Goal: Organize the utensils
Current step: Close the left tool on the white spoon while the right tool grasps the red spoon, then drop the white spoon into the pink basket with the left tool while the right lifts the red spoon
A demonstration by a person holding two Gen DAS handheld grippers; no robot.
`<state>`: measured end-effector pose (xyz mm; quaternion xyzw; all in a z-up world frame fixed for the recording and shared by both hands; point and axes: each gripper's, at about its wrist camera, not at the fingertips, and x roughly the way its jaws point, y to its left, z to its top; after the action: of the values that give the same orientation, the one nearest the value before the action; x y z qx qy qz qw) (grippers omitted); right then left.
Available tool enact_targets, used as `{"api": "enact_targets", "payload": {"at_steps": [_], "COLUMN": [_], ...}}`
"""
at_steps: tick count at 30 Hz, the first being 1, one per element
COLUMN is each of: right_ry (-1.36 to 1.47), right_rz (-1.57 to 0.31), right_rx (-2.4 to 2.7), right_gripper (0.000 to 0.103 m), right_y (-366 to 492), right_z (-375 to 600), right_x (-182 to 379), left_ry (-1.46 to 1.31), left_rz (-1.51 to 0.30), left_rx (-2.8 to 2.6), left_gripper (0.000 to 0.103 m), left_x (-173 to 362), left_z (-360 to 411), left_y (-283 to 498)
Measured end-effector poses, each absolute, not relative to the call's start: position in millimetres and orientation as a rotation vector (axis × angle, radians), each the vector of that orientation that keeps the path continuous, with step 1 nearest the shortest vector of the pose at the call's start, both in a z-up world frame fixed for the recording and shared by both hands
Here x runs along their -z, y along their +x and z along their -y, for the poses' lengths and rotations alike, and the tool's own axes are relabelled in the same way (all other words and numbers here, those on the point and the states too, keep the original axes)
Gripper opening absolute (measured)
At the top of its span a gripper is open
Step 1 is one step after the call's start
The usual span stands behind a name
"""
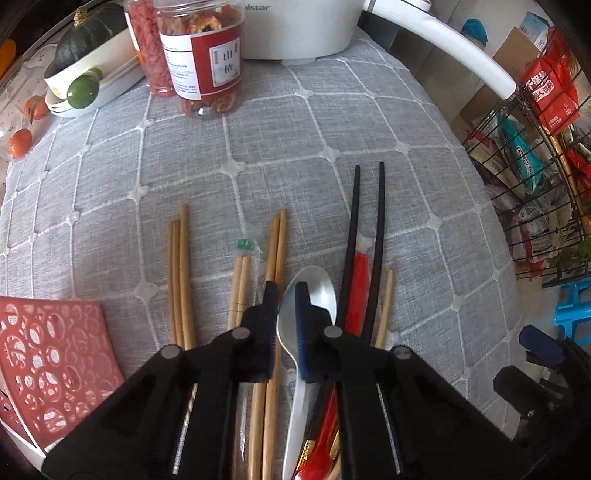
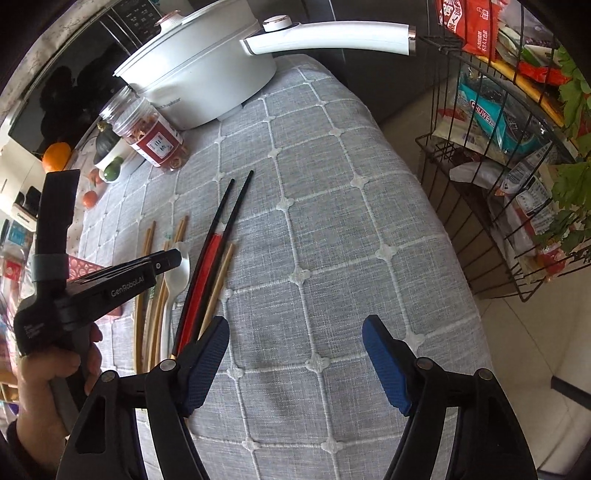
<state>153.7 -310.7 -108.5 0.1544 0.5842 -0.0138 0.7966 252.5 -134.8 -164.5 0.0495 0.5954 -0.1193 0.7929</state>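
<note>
A row of utensils lies on the grey checked cloth: bamboo chopsticks (image 1: 181, 280), a wrapped pair (image 1: 240, 280), another bamboo pair (image 1: 277, 243), a white plastic spoon (image 1: 319, 291), black chopsticks (image 1: 378, 236) with a red sleeve (image 1: 360, 288) between them. My left gripper (image 1: 286, 291) hovers low over the spoon's left edge, its fingers a narrow gap apart and holding nothing. In the right wrist view it (image 2: 177, 254) sits over the spoon (image 2: 181, 271). My right gripper (image 2: 295, 332) is wide open and empty, to the right of the black chopsticks (image 2: 225, 218).
A red perforated basket (image 1: 48, 358) sits at the left. Two jars (image 1: 203, 55), a bowl with a squash (image 1: 88, 40) and a white electric pot (image 1: 295, 26) stand at the back. A wire rack (image 2: 498, 155) of packets stands off the table's right edge.
</note>
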Motion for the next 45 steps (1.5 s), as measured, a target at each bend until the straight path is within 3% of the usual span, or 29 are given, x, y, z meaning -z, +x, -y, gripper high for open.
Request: {"api": "enact_targets", "payload": {"at_steps": [5, 13, 23, 26, 45], "right_ry": [0.335, 0.410, 0.404, 0.362, 0.154], "right_rz": [-1.257, -1.252, -1.258, -1.249, -1.291], "right_rx": [0.033, -0.005, -0.138, -0.175, -0.080], "right_gripper": [0.076, 0.075, 0.032, 0.023, 0.011], "right_y": [154.3, 159.2, 182.3, 193.7, 214.5], "right_z": [313.1, 310.4, 267.0, 249.8, 202.2], "right_x": [110.7, 118.3, 129.0, 130.2, 155.7], "left_ry": [0.144, 0.133, 0.089, 0.100, 0.047], "left_rz": [-1.244, -1.073, -0.863, -0.825, -0.803], "left_rx": [0.257, 0.283, 0.224, 0.193, 0.153], "left_gripper": [0.003, 0.002, 0.002, 0.002, 0.002], "left_x": [156.8, 101.9, 47.1, 44.4, 41.8], "left_z": [138.7, 111.6, 45.3, 31.7, -8.2], "left_y": [244.6, 199.6, 128.0, 119.0, 102.3]}}
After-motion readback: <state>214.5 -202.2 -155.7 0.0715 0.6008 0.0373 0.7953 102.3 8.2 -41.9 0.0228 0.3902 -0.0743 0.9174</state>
